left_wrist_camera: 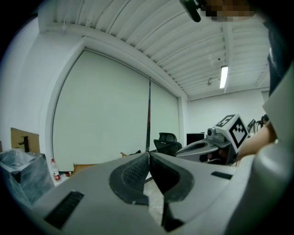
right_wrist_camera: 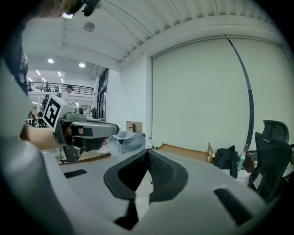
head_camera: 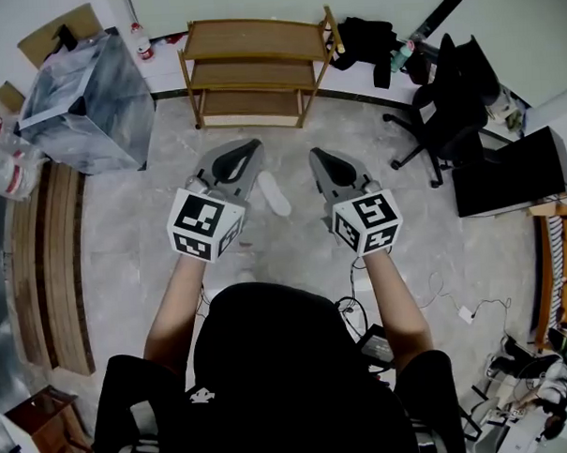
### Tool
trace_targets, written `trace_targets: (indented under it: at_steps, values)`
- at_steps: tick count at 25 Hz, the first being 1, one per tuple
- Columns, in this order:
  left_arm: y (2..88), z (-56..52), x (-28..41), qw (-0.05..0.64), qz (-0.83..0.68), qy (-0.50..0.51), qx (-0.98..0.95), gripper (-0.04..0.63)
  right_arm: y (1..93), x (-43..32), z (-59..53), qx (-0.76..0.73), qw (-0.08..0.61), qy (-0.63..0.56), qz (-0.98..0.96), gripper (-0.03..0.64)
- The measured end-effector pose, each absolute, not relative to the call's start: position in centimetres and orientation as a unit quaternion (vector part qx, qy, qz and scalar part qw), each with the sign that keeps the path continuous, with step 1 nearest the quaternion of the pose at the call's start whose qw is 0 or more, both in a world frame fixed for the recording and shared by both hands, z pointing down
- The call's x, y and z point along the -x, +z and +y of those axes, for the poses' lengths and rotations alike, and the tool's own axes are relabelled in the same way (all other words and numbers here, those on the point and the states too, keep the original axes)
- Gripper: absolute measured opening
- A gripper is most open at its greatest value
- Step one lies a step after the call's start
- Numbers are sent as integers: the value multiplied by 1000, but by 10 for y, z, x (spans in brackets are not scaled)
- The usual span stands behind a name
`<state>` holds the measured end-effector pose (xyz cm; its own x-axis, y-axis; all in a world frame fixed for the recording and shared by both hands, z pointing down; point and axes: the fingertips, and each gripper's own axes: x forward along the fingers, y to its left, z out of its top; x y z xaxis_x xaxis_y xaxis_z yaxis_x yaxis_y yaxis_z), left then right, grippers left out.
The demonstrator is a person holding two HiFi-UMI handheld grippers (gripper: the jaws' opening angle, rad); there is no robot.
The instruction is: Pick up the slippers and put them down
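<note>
One white slipper [head_camera: 274, 193] lies on the pale floor, seen in the head view between my two raised grippers and well below them. No second slipper shows. My left gripper [head_camera: 247, 149] is held up in the air, pointing level toward the shelf; its jaws meet at the tips [left_wrist_camera: 148, 156] with nothing between them. My right gripper [head_camera: 316, 157] hangs beside it at about the same height, its jaws [right_wrist_camera: 148, 153] also closed and empty. Each gripper sees the other beside it, but neither gripper view shows the slipper.
A low wooden shelf [head_camera: 258, 72] stands against the far wall. A plastic-wrapped box [head_camera: 90, 93] sits at the back left, beside wooden boards [head_camera: 55, 268]. A black office chair [head_camera: 447, 110] and a dark case [head_camera: 516, 173] stand at the right, and cables [head_camera: 456, 307] trail on the floor.
</note>
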<state>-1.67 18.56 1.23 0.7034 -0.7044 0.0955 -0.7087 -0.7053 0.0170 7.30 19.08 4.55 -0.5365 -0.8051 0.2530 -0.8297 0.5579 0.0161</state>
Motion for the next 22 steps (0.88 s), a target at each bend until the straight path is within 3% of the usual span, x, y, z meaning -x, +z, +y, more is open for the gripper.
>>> trace_targets:
  at_steps: [22]
  values:
    - [-14, 228, -22, 11, -375, 41, -926, 8, 5, -110, 234, -475, 91, 38, -874, 0]
